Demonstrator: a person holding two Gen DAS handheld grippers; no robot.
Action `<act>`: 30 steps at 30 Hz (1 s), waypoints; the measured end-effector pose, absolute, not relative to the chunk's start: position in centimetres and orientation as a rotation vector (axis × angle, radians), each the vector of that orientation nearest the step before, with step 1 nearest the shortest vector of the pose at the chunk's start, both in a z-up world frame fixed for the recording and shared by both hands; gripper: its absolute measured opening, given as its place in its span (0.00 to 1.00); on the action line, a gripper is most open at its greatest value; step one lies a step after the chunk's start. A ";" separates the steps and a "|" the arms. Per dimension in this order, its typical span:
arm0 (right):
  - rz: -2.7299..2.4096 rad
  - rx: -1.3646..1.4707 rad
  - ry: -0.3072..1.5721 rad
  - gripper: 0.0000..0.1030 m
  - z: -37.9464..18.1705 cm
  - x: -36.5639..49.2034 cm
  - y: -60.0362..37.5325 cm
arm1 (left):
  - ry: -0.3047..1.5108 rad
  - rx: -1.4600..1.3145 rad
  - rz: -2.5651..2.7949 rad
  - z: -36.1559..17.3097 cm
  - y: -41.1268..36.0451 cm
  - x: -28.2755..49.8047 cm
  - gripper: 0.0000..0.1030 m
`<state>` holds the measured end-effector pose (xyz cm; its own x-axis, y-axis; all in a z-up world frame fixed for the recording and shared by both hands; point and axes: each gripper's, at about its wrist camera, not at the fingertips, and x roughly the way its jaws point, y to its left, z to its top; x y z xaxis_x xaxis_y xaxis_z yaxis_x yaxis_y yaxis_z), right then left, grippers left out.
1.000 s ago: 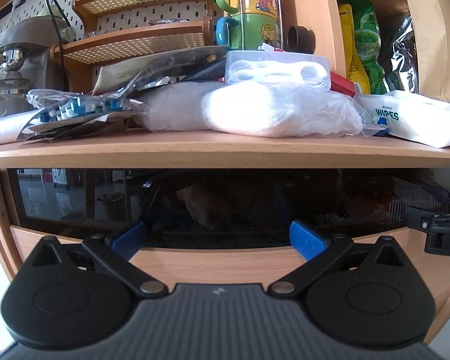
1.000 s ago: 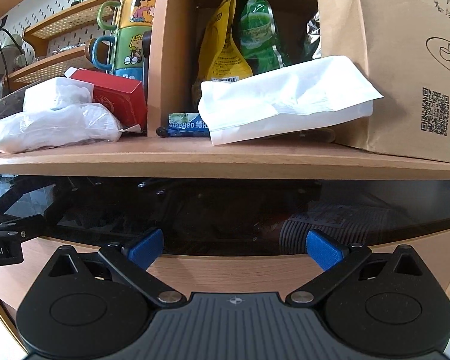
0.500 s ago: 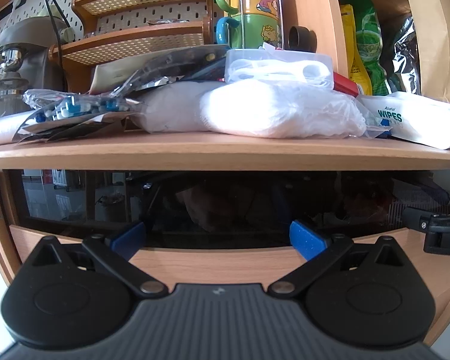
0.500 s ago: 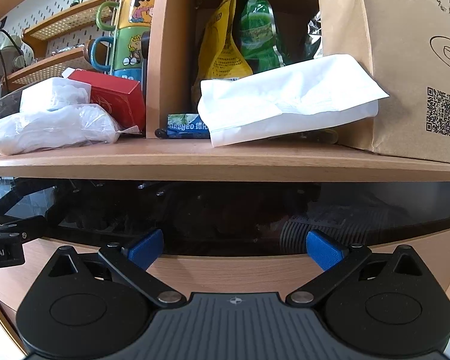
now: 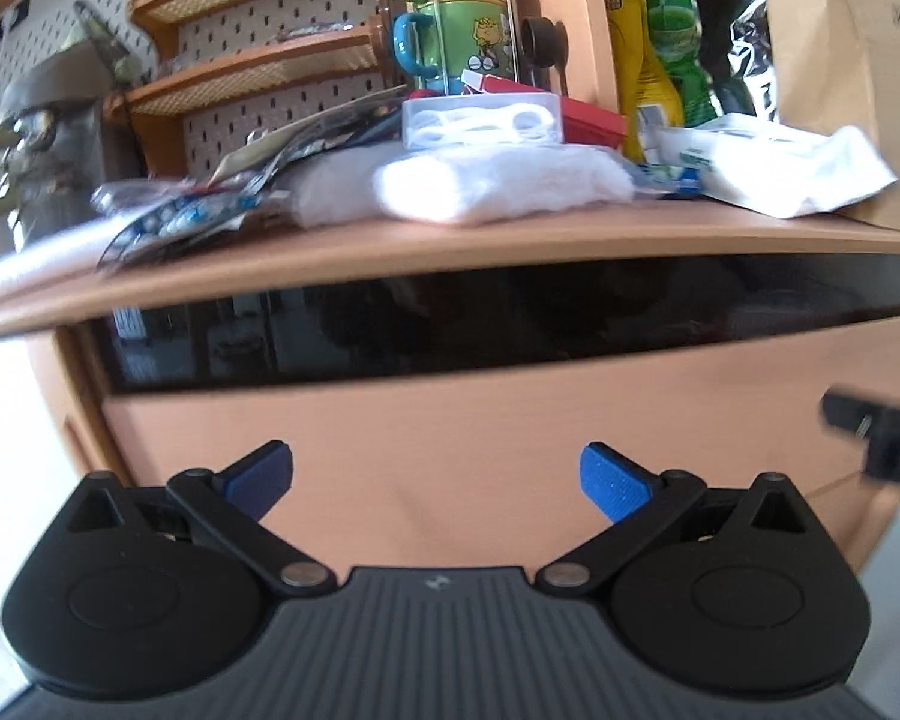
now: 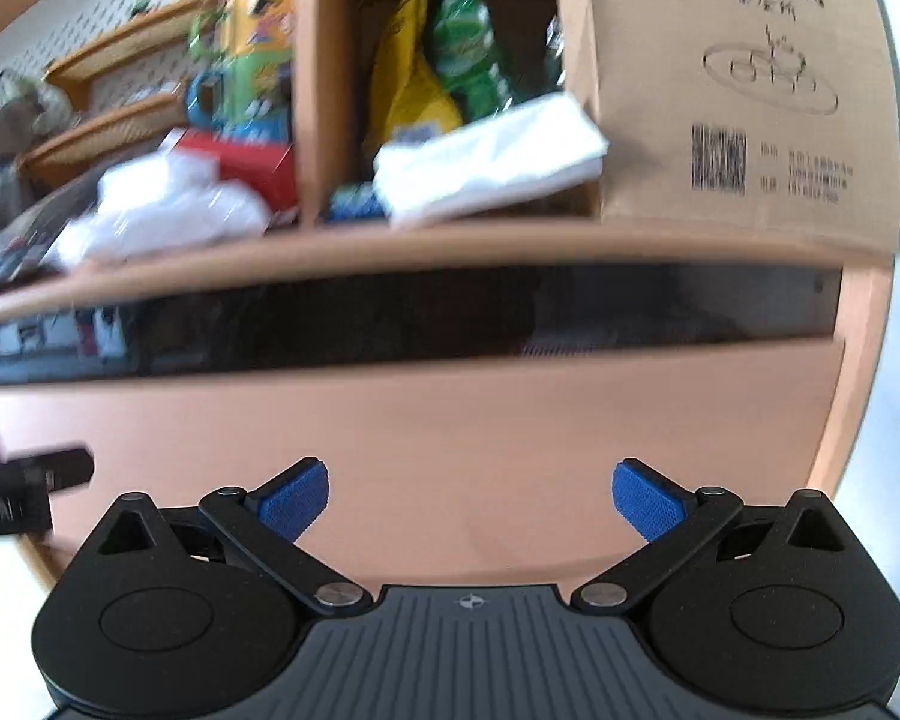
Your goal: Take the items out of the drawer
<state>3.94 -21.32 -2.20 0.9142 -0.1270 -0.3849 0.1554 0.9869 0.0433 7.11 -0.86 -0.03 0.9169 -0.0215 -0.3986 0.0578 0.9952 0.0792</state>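
The drawer's light wooden front (image 5: 450,420) fills the middle of the left wrist view, with a dark glossy strip (image 5: 510,318) above it under the shelf. It also shows in the right wrist view (image 6: 450,420). The drawer looks closed; nothing inside it shows. My left gripper (image 5: 437,480) is open and empty in front of the drawer front. My right gripper (image 6: 470,501) is open and empty, also facing the front. The right gripper's body (image 5: 876,432) shows at the right edge of the left wrist view.
The shelf top (image 5: 510,234) carries white soft packs (image 5: 498,183), a clear box (image 5: 480,120), a wipes pack (image 5: 768,171), a red box (image 6: 240,162), stacked mugs (image 5: 462,18), snack bags (image 6: 438,72) and a brown paper bag (image 6: 738,78).
Both grippers have dropped lower and drawn back from the cabinet. The wooden drawer front now fills the view where the dark strip was. Both stay open.
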 end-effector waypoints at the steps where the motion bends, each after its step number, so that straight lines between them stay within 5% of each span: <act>1: -0.139 0.079 0.405 1.00 -2.5 3.3 -21.2 | 0.421 0.078 -0.045 -0.1 -0.7 6.3 1.00; 30: -0.126 0.121 0.418 1.00 -2.8 -1.7 -20.1 | 0.509 0.031 -0.013 -0.6 1.3 -0.2 1.00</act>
<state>-1.75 -20.13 -2.80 0.9061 -0.0970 -0.4118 0.1466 0.9850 0.0905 -0.16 1.34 -0.55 0.8734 -0.0050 -0.4870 0.0203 0.9995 0.0261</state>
